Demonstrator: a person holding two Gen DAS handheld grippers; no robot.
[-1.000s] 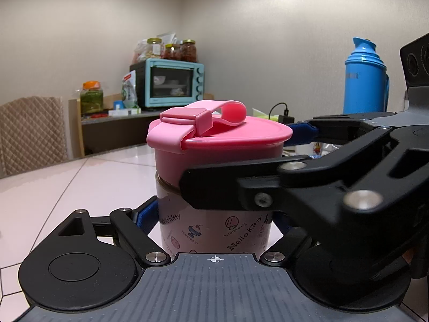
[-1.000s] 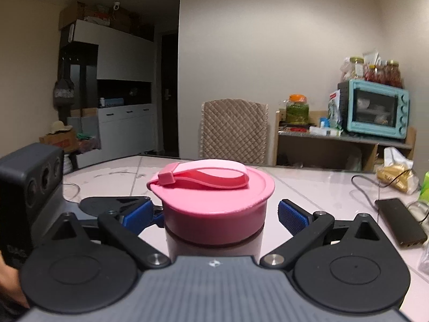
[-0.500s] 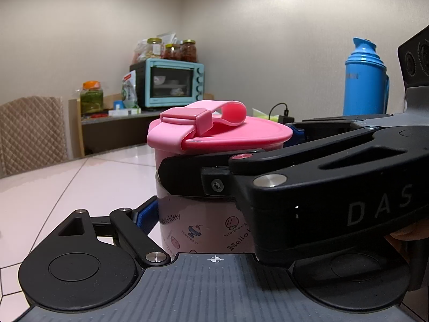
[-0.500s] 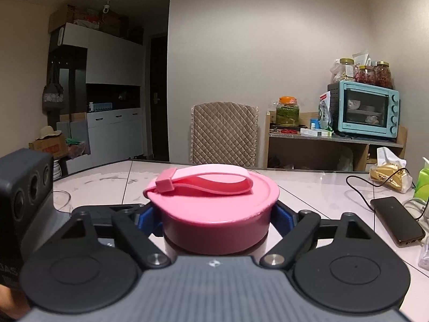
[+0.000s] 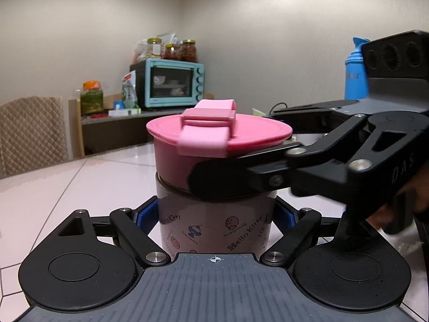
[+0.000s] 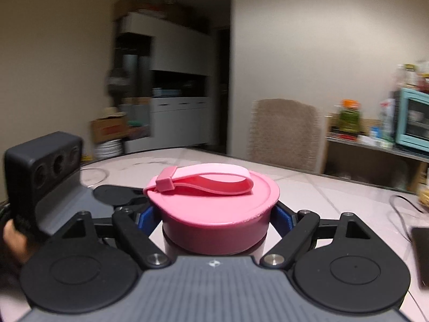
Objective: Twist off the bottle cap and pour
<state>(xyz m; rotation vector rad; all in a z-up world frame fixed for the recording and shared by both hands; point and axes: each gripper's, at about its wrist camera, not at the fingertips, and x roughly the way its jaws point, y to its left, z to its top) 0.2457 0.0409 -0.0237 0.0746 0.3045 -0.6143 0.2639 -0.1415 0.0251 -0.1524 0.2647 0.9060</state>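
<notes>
A white Hello Kitty bottle [image 5: 214, 222] with a wide pink screw cap [image 5: 171, 153] and a pink strap stands upright on the table. My left gripper [image 5: 215, 216] is shut on the bottle's body, blue pads on both sides. My right gripper [image 6: 214, 218] is shut on the pink cap [image 6: 214, 214]; its black finger [image 5: 241, 179] crosses the cap's lower edge in the left wrist view. The strap buckle [image 5: 206, 115] faces the left camera. The cap sits on the bottle.
The white tiled table [image 5: 80, 187] spreads around. A blue thermos [image 5: 354, 80] stands at the right. A teal toaster oven [image 5: 174, 83] and jars sit on a shelf behind. A padded chair [image 6: 284, 131] stands at the far edge. A dark phone [image 6: 421, 252] with a cable lies at the right.
My right gripper closed onto the pink cap and has turned with it: the strap buckle has swung round to face the left camera, and the right view has panned left.
</notes>
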